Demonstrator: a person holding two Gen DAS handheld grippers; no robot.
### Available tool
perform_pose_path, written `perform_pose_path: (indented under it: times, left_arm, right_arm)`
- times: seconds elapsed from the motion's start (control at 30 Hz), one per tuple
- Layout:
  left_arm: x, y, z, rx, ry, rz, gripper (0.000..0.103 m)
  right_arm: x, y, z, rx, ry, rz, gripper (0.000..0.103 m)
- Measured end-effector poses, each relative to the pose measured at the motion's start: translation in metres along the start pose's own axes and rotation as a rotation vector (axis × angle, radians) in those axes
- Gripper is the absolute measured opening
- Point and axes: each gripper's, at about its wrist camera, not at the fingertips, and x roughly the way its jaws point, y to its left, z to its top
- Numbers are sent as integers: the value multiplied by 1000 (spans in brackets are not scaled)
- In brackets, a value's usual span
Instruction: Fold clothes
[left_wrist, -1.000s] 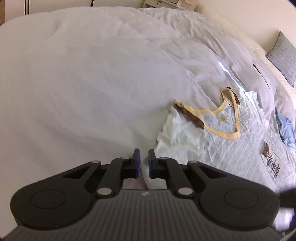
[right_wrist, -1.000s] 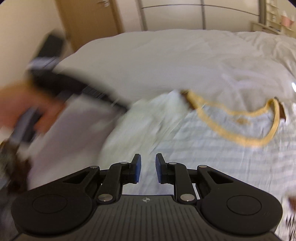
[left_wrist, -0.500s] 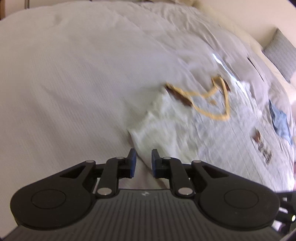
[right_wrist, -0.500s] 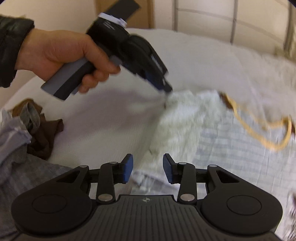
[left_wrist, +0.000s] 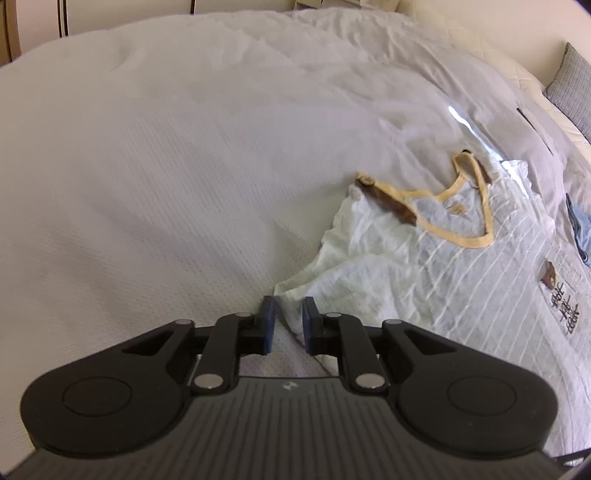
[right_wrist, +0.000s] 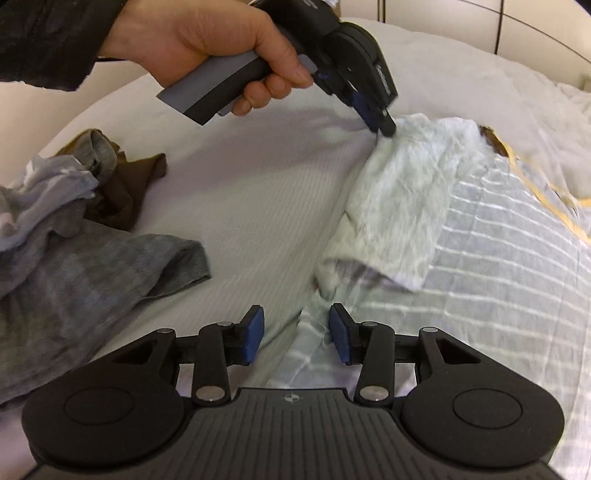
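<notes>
A white striped shirt with a yellow neckline lies flat on the white bedcover. In the left wrist view my left gripper stands open by a narrow gap, low over the sleeve's corner; the cloth lies between the fingers without being pinched. The right wrist view shows the shirt with its sleeve folded across it, and the left gripper at the sleeve's far end, held by a hand. My right gripper is opening; the shirt's side edge lies loose between its fingers.
A heap of grey clothes and a brown garment lies left of the shirt on the bedcover. A blue garment and a grey pillow are at the far right. Wardrobe doors stand behind the bed.
The right gripper's jaws have spread and it has swung left and lower, bringing the clothes heap and the left hand into view. The left gripper's gap has widened a little.
</notes>
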Motion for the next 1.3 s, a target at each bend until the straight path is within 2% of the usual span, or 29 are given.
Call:
perform_pose_path:
  times: [0.13, 0.27, 0.33, 0.5, 0.7, 0.83, 1.03, 1.2, 1.3]
  left_arm:
    - [-34, -30, -18, 58, -4, -41, 12]
    - [-44, -79, -55, 131, 66, -85, 16]
    - [-45, -97, -69, 130, 91, -85, 16]
    - [-47, -129, -93, 100, 119, -21, 19]
    - [-73, -167, -94, 86, 91, 16, 23]
    - [-85, -196, -91, 92, 64, -6, 25]
    - [-85, -249, -80, 89, 39, -47, 32]
    - [-66, -322, -61, 202, 25, -38, 36]
    - [-40, -377, -48, 265, 9, -41, 39]
  right_arm:
    - [-21, -3, -5, 63, -13, 3, 42]
    - [-40, -4, -14, 117, -11, 2, 42]
    - [-52, -5, -21, 123, -5, -2, 42]
    - [-85, -26, -44, 173, -3, -48, 42]
    - [-137, -68, -76, 194, -16, -173, 42]
    - [-175, -99, -95, 240, -20, -286, 42]
    - [-234, -153, -115, 434, -60, -406, 47]
    - [-268, -208, -123, 497, -75, -473, 47]
    - [-282, -246, -122, 479, -91, -487, 47]
